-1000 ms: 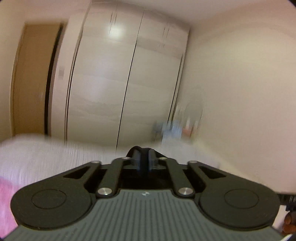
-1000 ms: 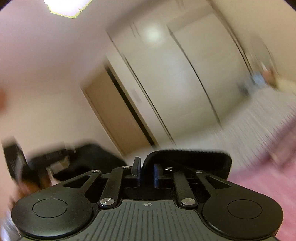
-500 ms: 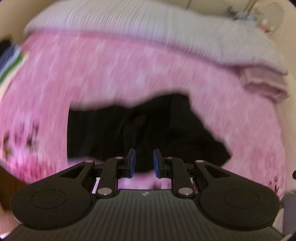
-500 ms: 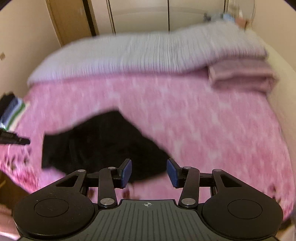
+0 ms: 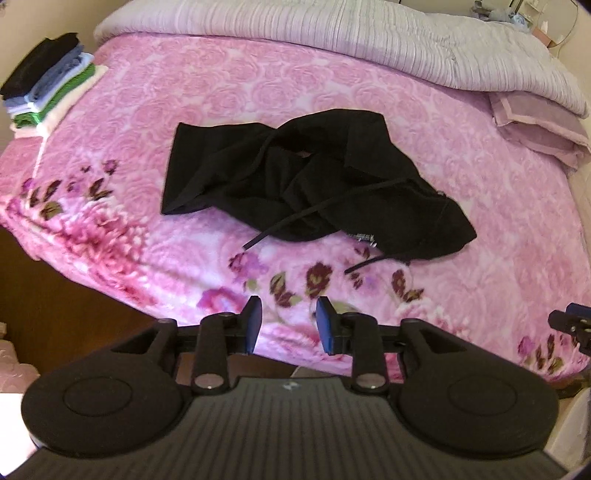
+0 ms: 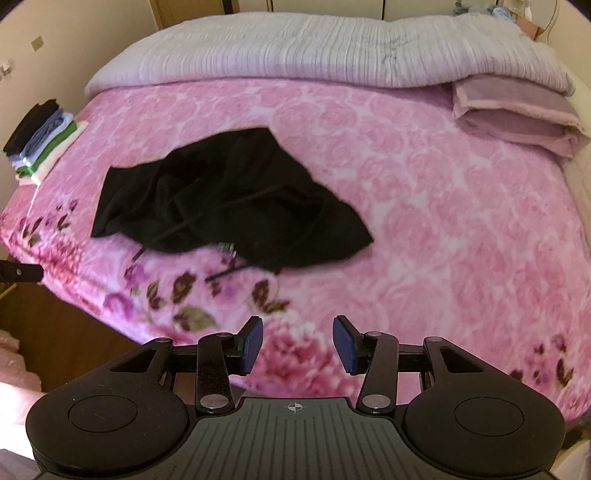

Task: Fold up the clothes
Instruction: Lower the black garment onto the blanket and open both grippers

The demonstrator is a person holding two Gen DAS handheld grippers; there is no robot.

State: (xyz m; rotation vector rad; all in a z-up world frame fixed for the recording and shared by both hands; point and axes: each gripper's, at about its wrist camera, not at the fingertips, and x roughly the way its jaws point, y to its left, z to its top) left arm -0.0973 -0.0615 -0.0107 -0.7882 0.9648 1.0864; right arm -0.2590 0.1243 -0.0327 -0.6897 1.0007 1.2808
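- Hoodie (image 5: 306, 181), black and crumpled, lying on the pink floral blanket (image 5: 461, 206), ahead of both grippers and well apart from each.
- Left gripper (image 5: 289, 325) hovering over the near edge of the bed, jaws opening, nothing but blanket between the blue pads (image 5: 254, 325).
- Right gripper (image 6: 297, 343) likewise short of the cloth, jaws standing fairly wide, empty.
- Seen from the left wrist, sits almost dead ahead; from the right wrist, lies ahead and off to the left. Left hand judged the nearer, or at least the better lined up.
- Long axis running crosswise to both grippers, slanting from a flat squared end at far left (image 5: 181, 173) to a bunched end at near right (image 5: 450, 229).
- Drawcords (image 5: 295, 221) trailing toward the near edge, loose ends on the blanket, so hood opening probably facing the grippers; hard to tell for sure in the heap.
- Probably needs spreading flat before any fold, one gripper to each end of that slant.
- Stack of folded clothes (image 5: 44, 85) waiting at the far left corner, well clear of the hoodie.
- Grey quilt (image 5: 332, 33) bunched along the far side, folded mauve blanket (image 5: 535, 129) at far right, both out of play.
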